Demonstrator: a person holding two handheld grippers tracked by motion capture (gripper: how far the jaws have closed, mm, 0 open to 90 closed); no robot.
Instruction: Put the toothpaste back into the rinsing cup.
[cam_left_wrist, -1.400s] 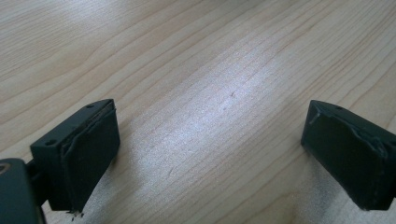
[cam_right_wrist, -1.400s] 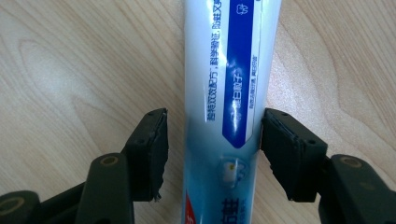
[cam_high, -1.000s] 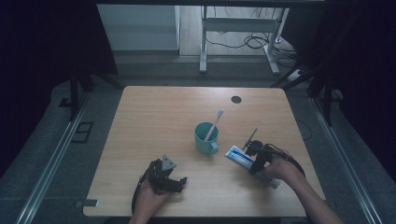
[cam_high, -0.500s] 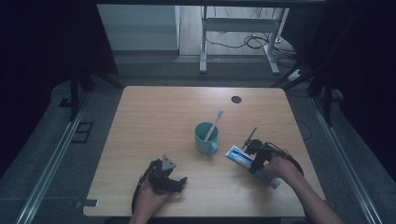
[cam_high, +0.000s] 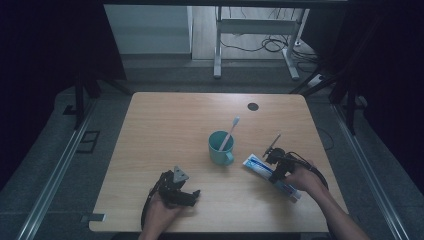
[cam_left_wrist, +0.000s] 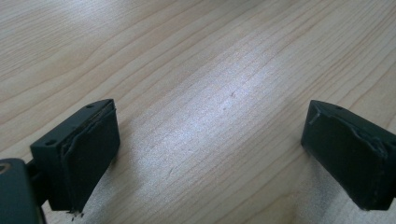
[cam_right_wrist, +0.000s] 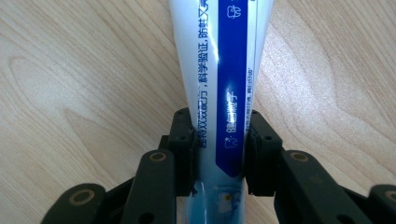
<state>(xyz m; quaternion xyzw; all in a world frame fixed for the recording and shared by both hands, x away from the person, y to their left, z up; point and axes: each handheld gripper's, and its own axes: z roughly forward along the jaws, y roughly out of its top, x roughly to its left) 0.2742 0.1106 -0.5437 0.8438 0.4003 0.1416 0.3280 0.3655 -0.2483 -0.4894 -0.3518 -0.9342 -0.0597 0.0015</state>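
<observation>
A white and blue toothpaste tube (cam_high: 256, 165) (cam_right_wrist: 219, 70) lies flat on the wooden table (cam_high: 165, 130), right of a teal mug (cam_high: 219, 148) that holds a toothbrush (cam_high: 230, 132). My right gripper (cam_high: 276, 167) (cam_right_wrist: 218, 135) straddles the tube near its lower end. Its jaws have just been closing, and both pads now press on the tube's sides. My left gripper (cam_high: 192, 194) (cam_left_wrist: 210, 149) rests on the table near the front edge, wide open, with bare wood between its pads.
A small black round spot (cam_high: 253, 106) sits near the table's far right edge. Beyond the table stand a white desk frame and cables on the floor (cam_high: 260, 45). Dark curtains flank both sides.
The right gripper's jaws have drawn in around the toothpaste tube. Both hands stay where they were, and the tube, mug and toothbrush have not moved.
</observation>
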